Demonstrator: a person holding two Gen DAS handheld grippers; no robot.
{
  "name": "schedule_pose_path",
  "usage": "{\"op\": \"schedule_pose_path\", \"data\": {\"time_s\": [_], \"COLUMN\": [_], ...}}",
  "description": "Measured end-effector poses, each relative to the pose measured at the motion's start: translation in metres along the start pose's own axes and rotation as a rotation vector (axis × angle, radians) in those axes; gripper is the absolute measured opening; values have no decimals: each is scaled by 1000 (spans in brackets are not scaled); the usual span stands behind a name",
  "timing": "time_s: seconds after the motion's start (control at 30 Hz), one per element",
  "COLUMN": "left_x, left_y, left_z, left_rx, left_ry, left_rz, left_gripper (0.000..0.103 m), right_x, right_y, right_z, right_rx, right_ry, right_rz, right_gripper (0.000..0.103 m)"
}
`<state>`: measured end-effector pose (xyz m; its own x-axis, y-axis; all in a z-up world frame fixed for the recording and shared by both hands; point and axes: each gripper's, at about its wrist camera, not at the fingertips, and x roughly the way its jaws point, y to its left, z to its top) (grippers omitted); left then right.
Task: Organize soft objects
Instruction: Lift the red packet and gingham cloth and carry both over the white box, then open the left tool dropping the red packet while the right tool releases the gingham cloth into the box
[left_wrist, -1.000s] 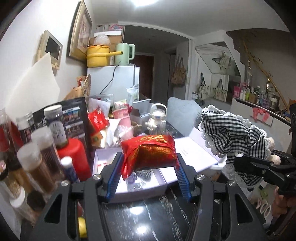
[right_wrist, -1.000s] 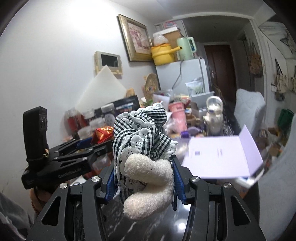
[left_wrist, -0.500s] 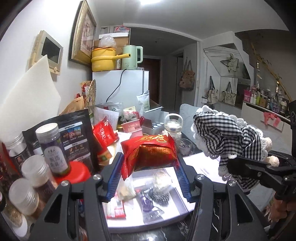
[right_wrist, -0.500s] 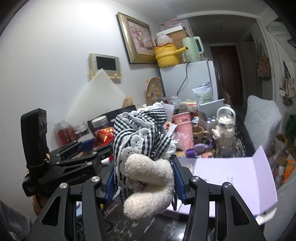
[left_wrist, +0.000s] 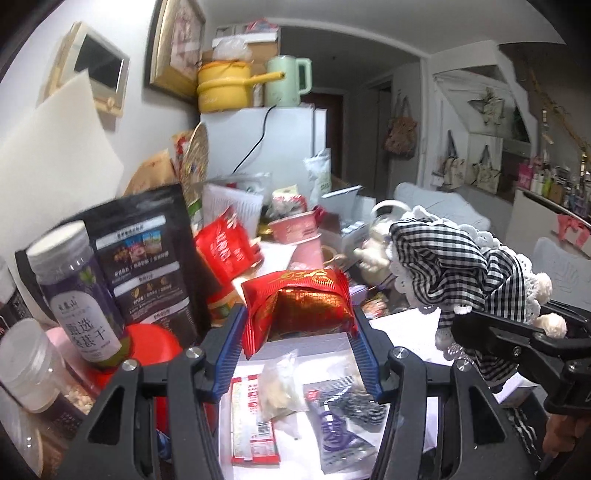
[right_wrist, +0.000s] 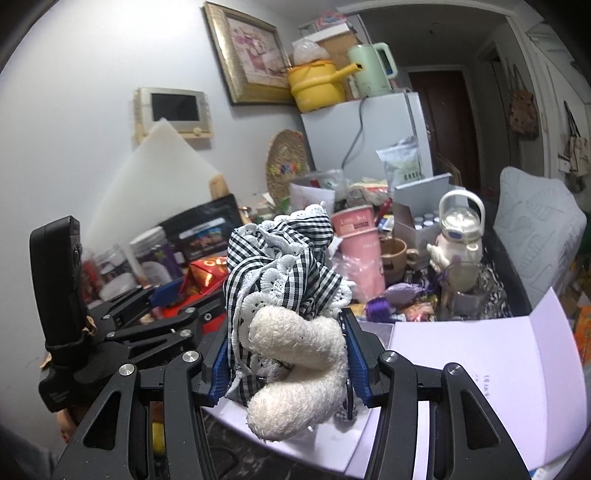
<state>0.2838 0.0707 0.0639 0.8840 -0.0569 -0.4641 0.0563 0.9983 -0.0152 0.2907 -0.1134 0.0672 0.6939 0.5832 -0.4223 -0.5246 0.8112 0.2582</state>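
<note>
My left gripper (left_wrist: 297, 332) is shut on a red foil snack packet (left_wrist: 299, 302), held in the air above a white open box (left_wrist: 321, 345) with small sachets in it. My right gripper (right_wrist: 284, 345) is shut on a soft toy in a black-and-white checked, lace-trimmed dress (right_wrist: 280, 266); a fluffy white limb (right_wrist: 295, 365) hangs out in front. In the left wrist view that toy (left_wrist: 458, 266) and the right gripper (left_wrist: 517, 339) are at the right. The right wrist view shows the left gripper (right_wrist: 173, 295) with the red packet (right_wrist: 207, 273) at the left.
The table is crowded: jars (left_wrist: 77, 295) and a black pouch (left_wrist: 147, 266) at the left, a pink cup (right_wrist: 358, 251), a teapot-shaped bottle (right_wrist: 458, 236) and a lilac open folder (right_wrist: 480, 369) at the right. A white fridge (right_wrist: 369, 136) stands behind.
Both grippers have moved forward over the table with their loads. The jars and pouch now loom closer on the left, and the white box lies right under the left gripper.
</note>
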Motion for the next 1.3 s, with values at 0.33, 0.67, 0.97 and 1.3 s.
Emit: {"op": "schedule_pose_path", "data": {"time_s": [0.33,0.67,0.97,1.3], "left_x": [47,86,110,131], "left_y": [10,0,-7,-5], "left_z": [-16,-39,-57,-77], "left_rx": [-2,28,53,54], "left_ry": [112,225,306,403], "left_rz": [49,66,72,76], "left_gripper": [55,55,55,55], "right_x": [46,69,83,93], "right_y": [-17,-33,-43,-49], "right_z": [-10,-25,-32,-37], "right_rx": [12,28,53,62], "right_ry": [111,195,237,264], "right_rz": [-5,-35,-36,-52], "right_gripper": [52,52,52,52]}}
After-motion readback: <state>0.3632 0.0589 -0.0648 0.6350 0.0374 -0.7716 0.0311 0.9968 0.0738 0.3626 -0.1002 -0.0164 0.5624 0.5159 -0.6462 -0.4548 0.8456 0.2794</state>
